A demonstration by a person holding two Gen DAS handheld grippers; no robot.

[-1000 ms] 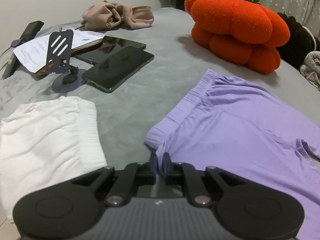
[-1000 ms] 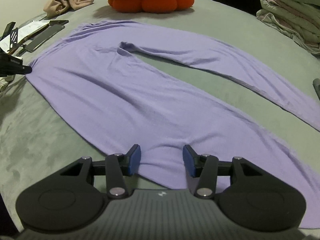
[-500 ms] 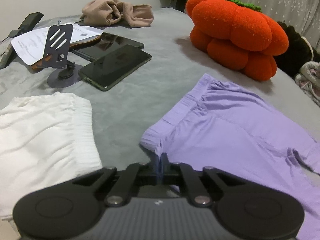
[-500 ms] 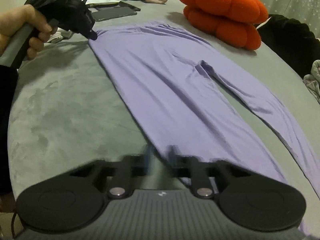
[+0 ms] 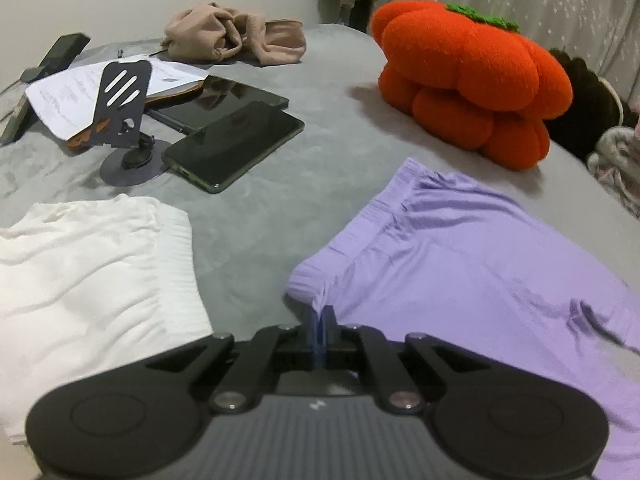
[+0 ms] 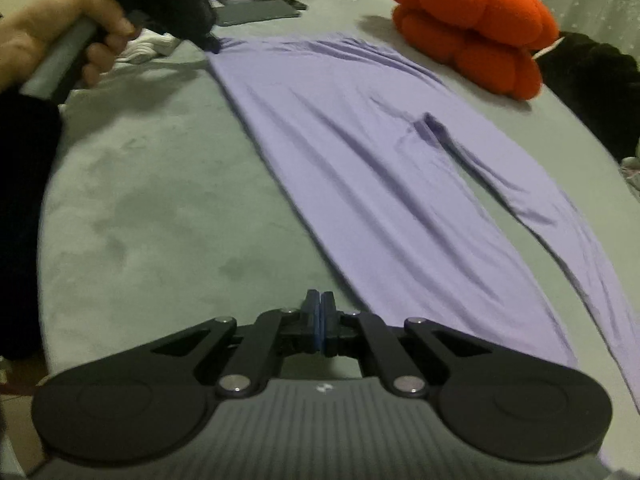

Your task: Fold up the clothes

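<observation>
The purple trousers (image 6: pixel 360 168) lay spread flat on the grey bed (image 6: pixel 152 208), waistband at the far end beside the orange pumpkin cushion (image 6: pixel 468 24), legs running toward the near right. Only the right wrist view showed this full length; its lower right edge cut off the leg ends. The left wrist view took in just the waistband part (image 5: pixel 460 248), the rest running out of frame to the right.

The left tool (image 5: pixel 319 314) was closed on the near corner of the waistband, a small peak of purple cloth pinched between its pads. From the right wrist view that same tool (image 6: pixel 210 42) appeared far off at the waistband corner, held by a hand (image 6: pixel 68 36) above a dark sleeve; its tip was too dark to read there.

The right tool (image 6: pixel 319 300) had its pads pressed together at the near edge of a trouser leg; whether any cloth was caught between them was hard to make out.

Only the left wrist view showed the white garment (image 5: pixel 88 272) at near left, the phone (image 5: pixel 236 144), the phone stand (image 5: pixel 122 108) and papers (image 5: pixel 68 96). A beige cloth (image 5: pixel 236 40) lay farthest back.
</observation>
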